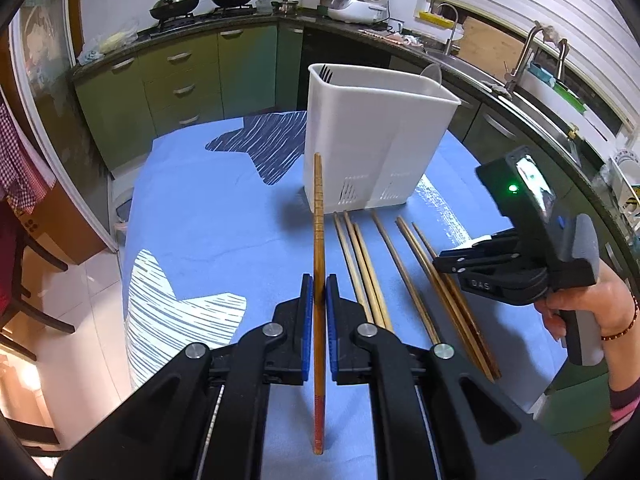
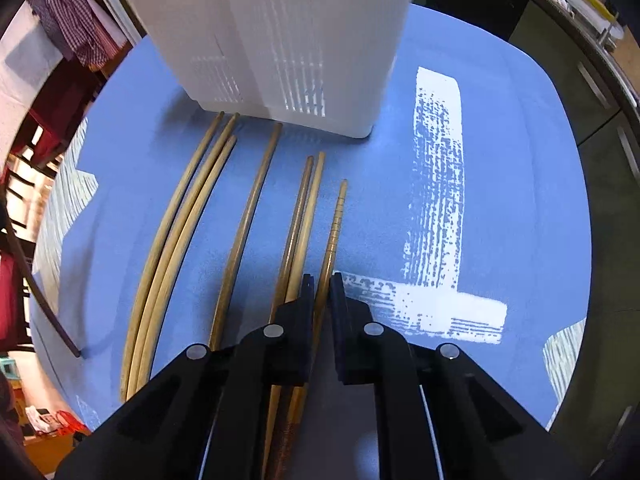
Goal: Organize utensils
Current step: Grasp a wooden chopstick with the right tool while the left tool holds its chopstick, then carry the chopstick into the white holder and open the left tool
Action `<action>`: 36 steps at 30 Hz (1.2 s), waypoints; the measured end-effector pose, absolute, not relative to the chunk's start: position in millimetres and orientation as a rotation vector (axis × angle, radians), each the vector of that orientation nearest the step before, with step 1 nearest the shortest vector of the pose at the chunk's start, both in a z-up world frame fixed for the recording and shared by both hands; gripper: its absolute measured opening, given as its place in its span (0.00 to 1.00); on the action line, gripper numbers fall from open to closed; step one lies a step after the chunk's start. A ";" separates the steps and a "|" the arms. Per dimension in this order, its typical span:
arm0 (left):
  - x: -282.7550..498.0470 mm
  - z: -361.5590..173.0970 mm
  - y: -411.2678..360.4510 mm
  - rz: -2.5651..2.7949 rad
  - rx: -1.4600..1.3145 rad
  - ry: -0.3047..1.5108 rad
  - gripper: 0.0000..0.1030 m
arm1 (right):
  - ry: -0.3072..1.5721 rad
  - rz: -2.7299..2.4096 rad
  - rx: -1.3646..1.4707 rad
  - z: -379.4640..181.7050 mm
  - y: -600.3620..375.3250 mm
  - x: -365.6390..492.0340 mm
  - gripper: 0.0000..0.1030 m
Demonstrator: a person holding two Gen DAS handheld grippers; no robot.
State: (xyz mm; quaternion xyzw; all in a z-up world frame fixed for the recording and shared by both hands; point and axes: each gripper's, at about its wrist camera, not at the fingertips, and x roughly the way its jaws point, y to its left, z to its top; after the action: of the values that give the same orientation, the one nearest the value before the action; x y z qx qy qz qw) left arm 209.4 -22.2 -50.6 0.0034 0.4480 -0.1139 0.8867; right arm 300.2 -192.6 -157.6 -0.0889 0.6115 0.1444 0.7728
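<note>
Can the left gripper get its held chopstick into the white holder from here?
Probably yes: the left gripper grips the brown wooden chopstick, nothing stands before the white plastic utensil holder, top open.

Left wrist view: sits behind left gripper (image 1: 319, 294), looks forward and steeply down along fingers, high enough to take in blue tablecloth (image 1: 208, 216), white utensil holder (image 1: 372, 136) ahead, right gripper (image 1: 448, 258) at right. Right wrist view: behind right gripper (image 2: 322, 280), near-vertical, close over cloth. Shared: holder base (image 2: 280, 60), loose chopsticks (image 2: 240, 224), cloth (image 2: 520, 200).
</note>
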 end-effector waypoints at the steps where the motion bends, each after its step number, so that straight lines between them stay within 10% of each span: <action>1: 208.9 -50.1 -22.3 -0.238 0.006 0.932 0.06 | 1.327 0.312 -0.194 -157.3 -191.1 300.9 0.09; 36: 158.1 -3.2 -12.5 -0.286 0.019 0.816 0.06 | 0.882 0.445 0.012 -4.2 -273.7 171.3 0.07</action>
State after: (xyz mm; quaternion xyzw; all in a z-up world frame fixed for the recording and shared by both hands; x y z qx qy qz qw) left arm 158.1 -12.5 -3.2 0.0093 0.3954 -0.1386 0.9080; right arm 171.3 -273.7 -4.2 0.0056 0.4234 0.2136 0.8804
